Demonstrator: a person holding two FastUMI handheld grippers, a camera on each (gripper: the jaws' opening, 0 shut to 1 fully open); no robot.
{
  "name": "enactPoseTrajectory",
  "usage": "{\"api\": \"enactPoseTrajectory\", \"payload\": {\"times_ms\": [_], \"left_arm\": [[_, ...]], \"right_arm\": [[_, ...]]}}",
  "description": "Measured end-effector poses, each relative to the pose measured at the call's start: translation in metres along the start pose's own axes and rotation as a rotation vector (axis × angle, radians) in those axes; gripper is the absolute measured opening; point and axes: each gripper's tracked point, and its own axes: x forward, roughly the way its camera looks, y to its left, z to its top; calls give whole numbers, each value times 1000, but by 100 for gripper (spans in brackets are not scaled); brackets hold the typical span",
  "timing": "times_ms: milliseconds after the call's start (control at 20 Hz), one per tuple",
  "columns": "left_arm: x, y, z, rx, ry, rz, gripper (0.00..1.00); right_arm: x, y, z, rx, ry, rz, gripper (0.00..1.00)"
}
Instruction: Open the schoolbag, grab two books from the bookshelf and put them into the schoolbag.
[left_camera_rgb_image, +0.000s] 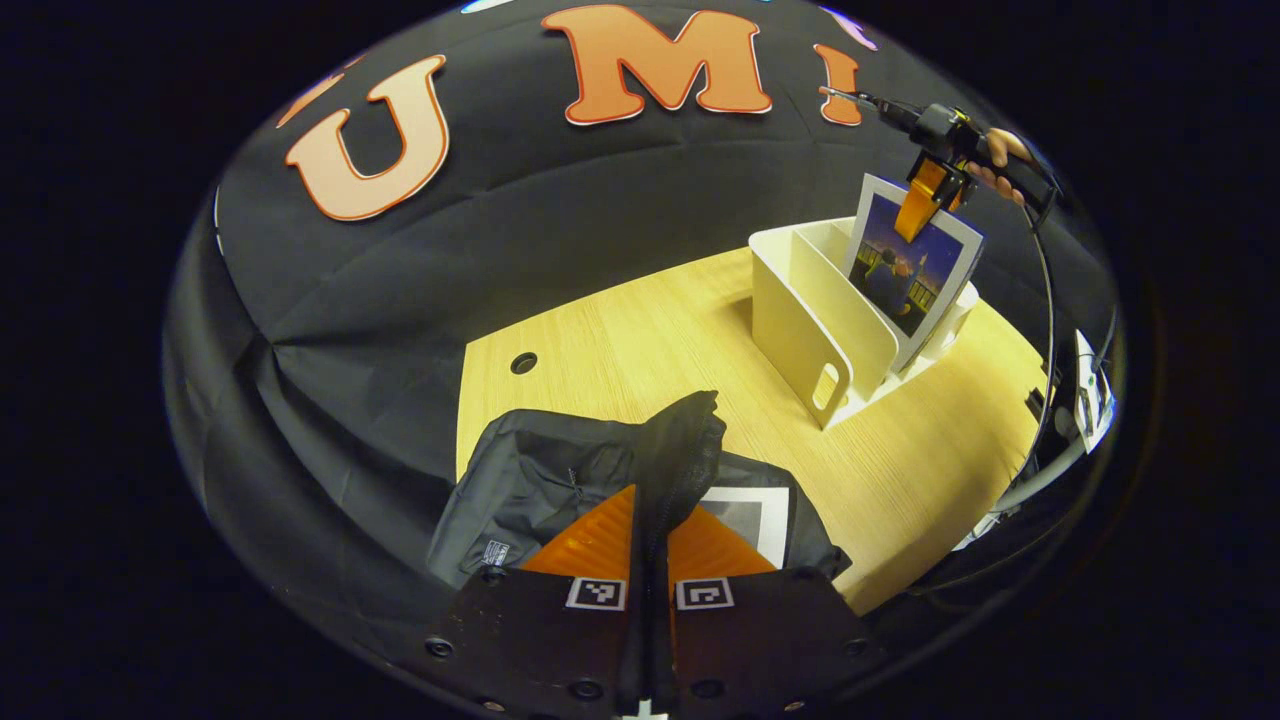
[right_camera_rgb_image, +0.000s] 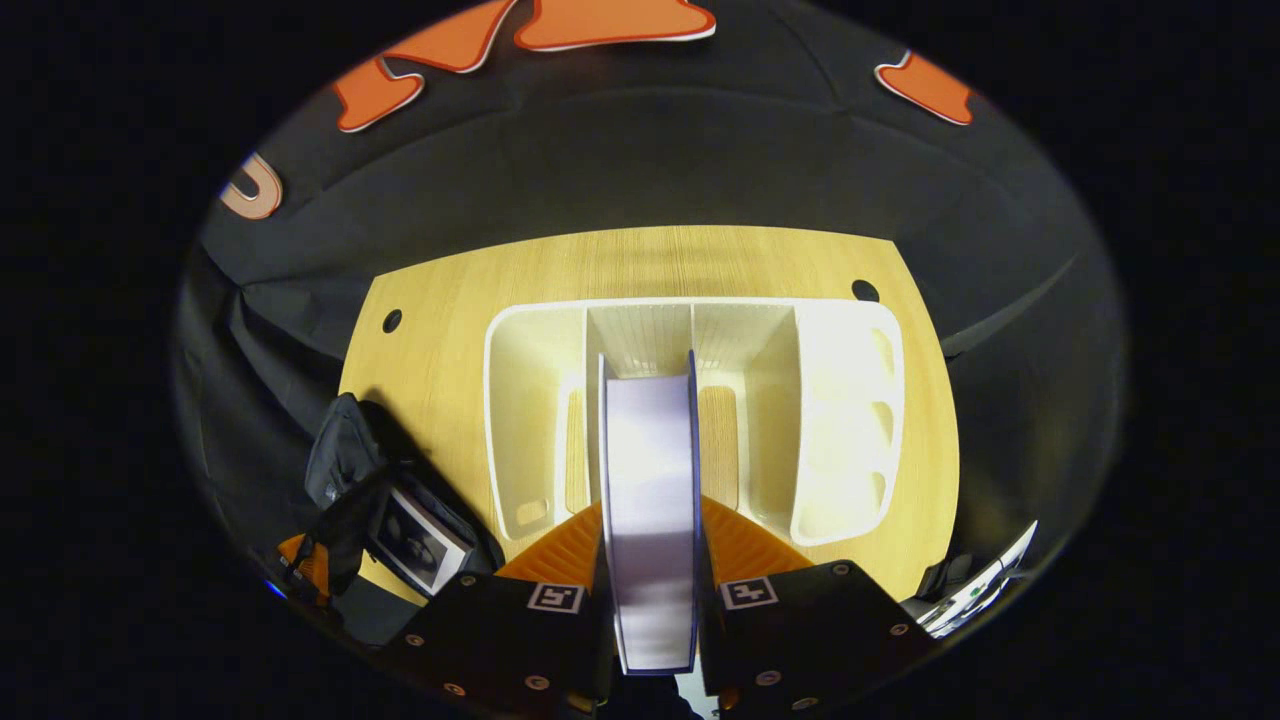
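The left claw (left_camera_rgb_image: 650, 545) is clenched on a fold of the black bag (left_camera_rgb_image: 560, 475), and both of its fingers (left_camera_rgb_image: 590, 540) press on the cloth between them. The bag lies on the near left part of the desk (left_camera_rgb_image: 640, 340). A book (left_camera_rgb_image: 755, 515) with a white edge peeks out of the bag just beside the claw. Farther back on the desk stands the white shelf (left_camera_rgb_image: 800, 330), well apart from the bag. In the left gripper view, the right claw (left_camera_rgb_image: 925, 205) hangs over the shelf and grips the top edge of a second book (left_camera_rgb_image: 915, 260) with a dark blue cover. A hand (left_camera_rgb_image: 1000, 160) holds that claw from behind. The book stands upright and a little tilted, with its lower part behind the shelf walls. In the right gripper view, the right claw (right_camera_rgb_image: 650, 560) is clenched on this book (right_camera_rgb_image: 650, 480), and one finger (right_camera_rgb_image: 555, 550) sits on each side of it. We see the book from its thin edge, with the pale pages facing the camera. It stands above the middle slot of the shelf (right_camera_rgb_image: 840, 400). To the left on the desk (right_camera_rgb_image: 430, 330) lies the bag (right_camera_rgb_image: 345, 460), with the first book (right_camera_rgb_image: 415, 540) in its mouth, and the left claw (right_camera_rgb_image: 305, 565) is there at the bag's near edge.
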Motion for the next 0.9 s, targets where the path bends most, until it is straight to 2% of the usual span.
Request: {"api": "enactPoseTrajectory", "payload": {"times_ms": [250, 650, 900], "left_arm": [[-5, 5, 2, 56, -21, -54, 5], [-10, 17, -2, 118, -50, -121, 4], [-12, 21, -4, 154, -64, -166, 4]], "right_arm": [[-38, 9, -31, 82, -45, 33, 35], [-82, 12, -76, 198, -102, 32, 35], [-102, 38, -102, 244, -135, 126, 35]]}}
